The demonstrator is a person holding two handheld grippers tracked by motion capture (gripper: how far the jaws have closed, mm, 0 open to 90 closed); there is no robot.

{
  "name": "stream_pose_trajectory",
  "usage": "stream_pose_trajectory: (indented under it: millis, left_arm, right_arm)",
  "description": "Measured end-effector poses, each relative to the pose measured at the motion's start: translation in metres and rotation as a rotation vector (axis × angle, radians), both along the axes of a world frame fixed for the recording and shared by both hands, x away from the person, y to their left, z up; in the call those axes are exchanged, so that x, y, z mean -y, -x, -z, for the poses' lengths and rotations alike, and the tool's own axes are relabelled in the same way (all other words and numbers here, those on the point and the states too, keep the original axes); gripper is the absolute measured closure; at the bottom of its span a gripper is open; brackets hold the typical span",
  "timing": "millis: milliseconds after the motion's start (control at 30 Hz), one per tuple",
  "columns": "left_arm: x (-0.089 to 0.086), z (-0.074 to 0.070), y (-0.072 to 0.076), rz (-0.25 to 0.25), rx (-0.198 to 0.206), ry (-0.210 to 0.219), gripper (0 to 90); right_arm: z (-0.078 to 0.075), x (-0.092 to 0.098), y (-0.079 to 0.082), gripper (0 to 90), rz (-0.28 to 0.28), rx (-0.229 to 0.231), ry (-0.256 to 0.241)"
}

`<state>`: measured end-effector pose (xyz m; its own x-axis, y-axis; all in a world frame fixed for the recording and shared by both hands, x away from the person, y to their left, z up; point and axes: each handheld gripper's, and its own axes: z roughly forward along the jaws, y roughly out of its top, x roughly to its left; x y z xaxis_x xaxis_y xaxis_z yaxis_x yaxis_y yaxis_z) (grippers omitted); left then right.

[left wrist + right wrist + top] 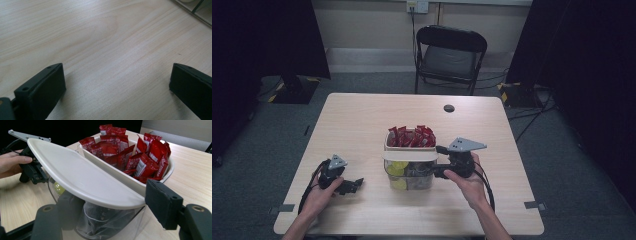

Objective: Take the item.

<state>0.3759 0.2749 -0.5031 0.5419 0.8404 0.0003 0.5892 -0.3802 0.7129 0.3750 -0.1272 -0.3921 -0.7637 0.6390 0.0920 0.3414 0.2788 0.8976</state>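
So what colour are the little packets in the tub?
The packets are red with white labels, clearest in the right gripper view.

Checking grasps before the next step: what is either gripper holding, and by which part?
Nothing. Left gripper open over bare table; right gripper's jaws straddle the container, unclosed.

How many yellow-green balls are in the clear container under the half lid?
2 show: one yellow-green ball just under the half lid, another near the clear container's bottom, both at its left. More may be hidden.
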Motion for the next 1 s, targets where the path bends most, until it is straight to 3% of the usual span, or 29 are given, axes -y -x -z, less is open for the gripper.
stream_pose_trajectory:
  millis: [1000]
  left_arm:
    - [0.0000,0.0000,0.0000,0.000,0.000,0.000,0.0]
  right_arm:
    - [-0.0005,-0.0011,-0.0040,34.9,-0.003,-0.012,-0.005]
